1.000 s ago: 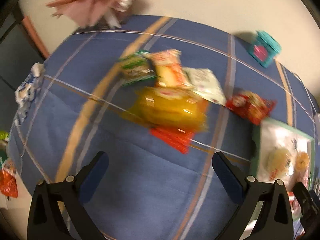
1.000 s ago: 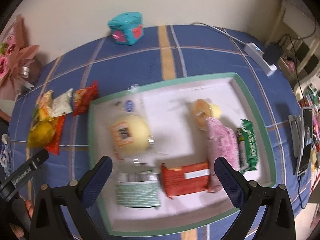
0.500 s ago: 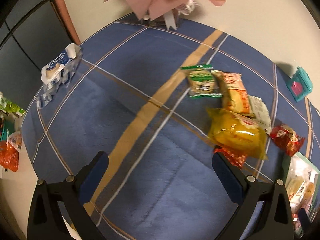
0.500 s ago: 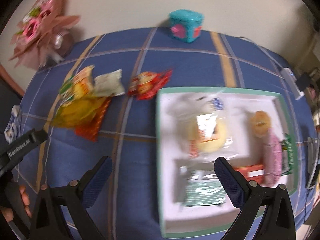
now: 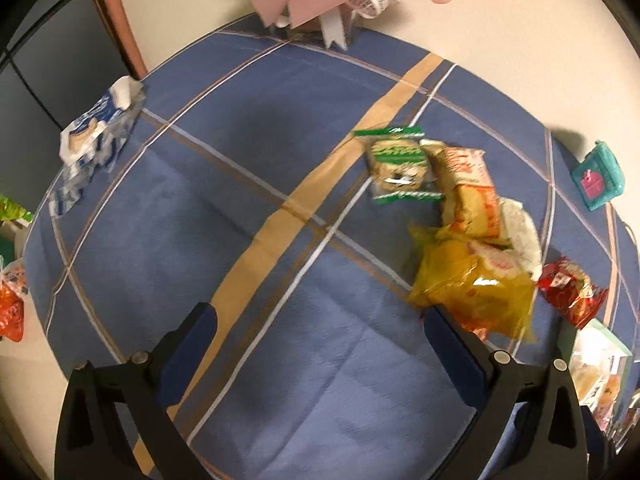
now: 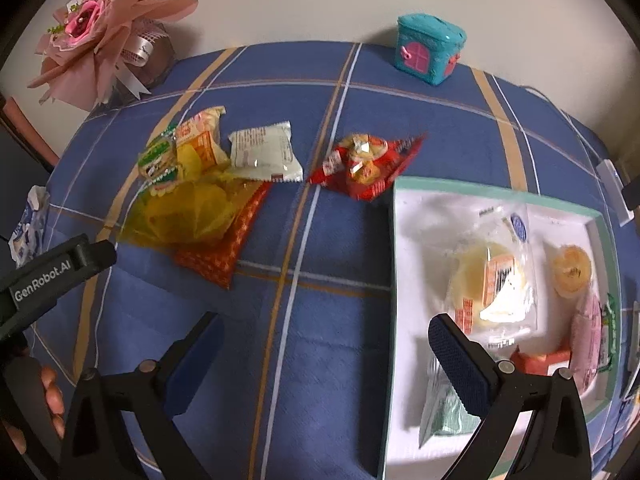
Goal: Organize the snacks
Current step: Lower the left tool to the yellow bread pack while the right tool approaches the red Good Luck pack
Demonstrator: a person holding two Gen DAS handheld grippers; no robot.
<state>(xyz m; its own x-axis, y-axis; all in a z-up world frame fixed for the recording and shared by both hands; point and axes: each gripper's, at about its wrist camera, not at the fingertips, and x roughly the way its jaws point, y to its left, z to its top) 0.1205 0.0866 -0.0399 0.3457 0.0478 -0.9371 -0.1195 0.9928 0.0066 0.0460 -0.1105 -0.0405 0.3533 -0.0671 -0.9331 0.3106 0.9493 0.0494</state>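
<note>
A heap of snack packets lies on the blue checked cloth: a yellow bag [image 5: 476, 284] [image 6: 192, 212], an orange-red packet [image 6: 224, 248] under it, a green packet [image 5: 398, 162], an orange one [image 5: 470, 196] and a white one [image 6: 264, 156]. A red packet [image 6: 368, 166] [image 5: 570, 294] rests by the corner of the white tray [image 6: 394, 240], which holds several wrapped snacks. My left gripper [image 5: 318, 328] hovers open over bare cloth left of the heap. My right gripper [image 6: 324, 336] hangs open, nothing in it, straddling the tray's left rim [image 6: 392, 300].
A pink flower bouquet [image 6: 100, 36] and a teal toy house [image 6: 430, 50] stand at the table's back edge. A blue-white wrapper [image 5: 94, 140] lies at the left edge. A hand [image 6: 50, 396] holding the left gripper shows at lower left of the right wrist view.
The right gripper has swung left, from over the tray to its left rim. The left gripper's view has drifted left, so the heap now sits at the right.
</note>
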